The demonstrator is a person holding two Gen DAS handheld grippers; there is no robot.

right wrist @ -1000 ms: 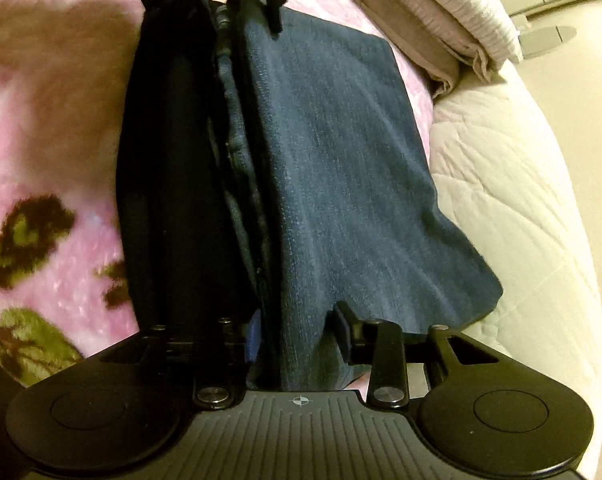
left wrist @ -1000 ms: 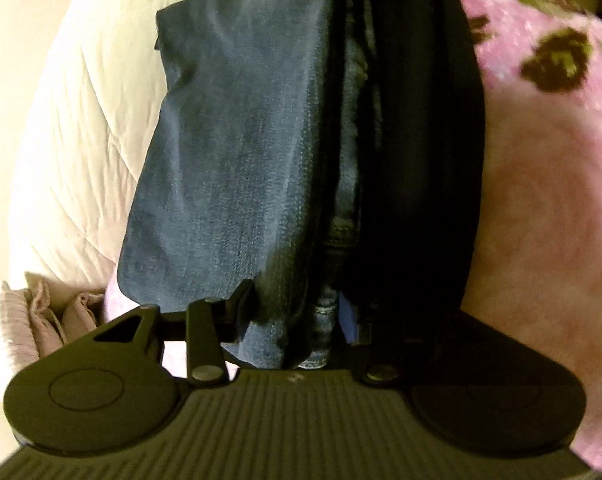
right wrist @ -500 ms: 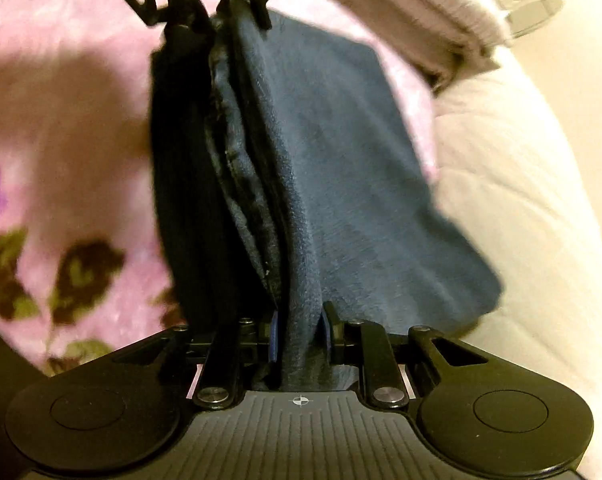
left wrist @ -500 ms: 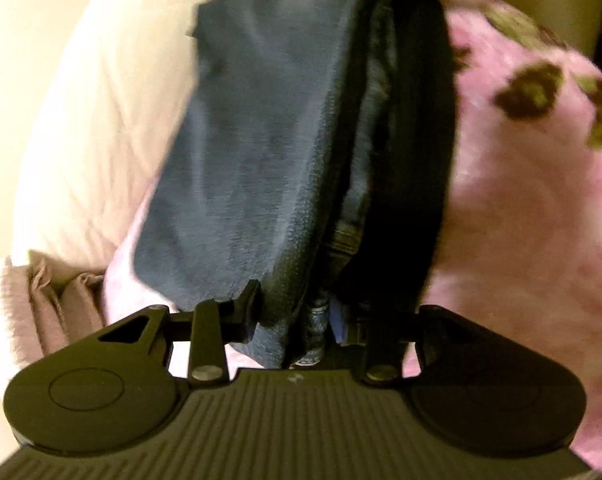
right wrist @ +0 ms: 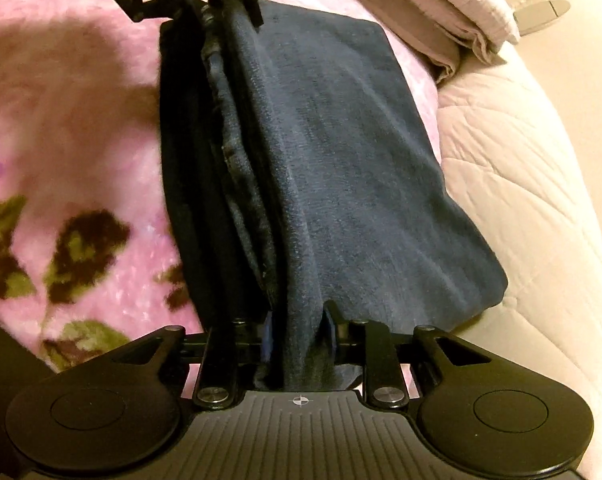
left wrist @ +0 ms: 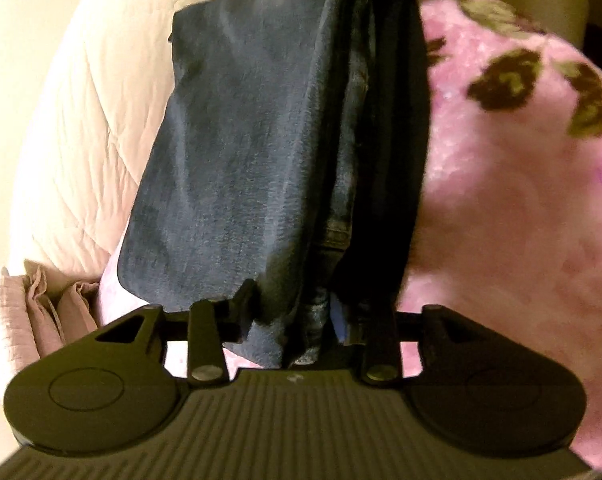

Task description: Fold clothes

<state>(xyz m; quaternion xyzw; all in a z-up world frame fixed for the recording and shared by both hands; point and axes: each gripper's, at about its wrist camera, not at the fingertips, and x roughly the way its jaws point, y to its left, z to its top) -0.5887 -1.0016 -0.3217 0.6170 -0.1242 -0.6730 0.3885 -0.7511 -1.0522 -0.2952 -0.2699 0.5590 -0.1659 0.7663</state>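
Both grippers have a folded pair of jeans between their fingers, stretched over a pink blanket.

The left gripper (left wrist: 297, 312) has the near end of the jeans (left wrist: 237, 152) bunched between its fingers, and its jaws are easing apart; its left pad (left wrist: 243, 300) presses the denim, while the right side is too dark to judge. The right gripper (right wrist: 299, 332) pinches the other end, blue pads (right wrist: 330, 330) against the cloth on both sides, and its jaws are opening a little too. Each gripper shows at the top of the other's view. I can read no label or writing on the denim. The jeans hang in a long fold, one flap draped over the pink floral blanket (right wrist: 61, 128). Beside that lies a cream quilted cover (right wrist: 521, 184), with a stack of folded pale linens (right wrist: 441, 12) at the jeans' left-gripper end.
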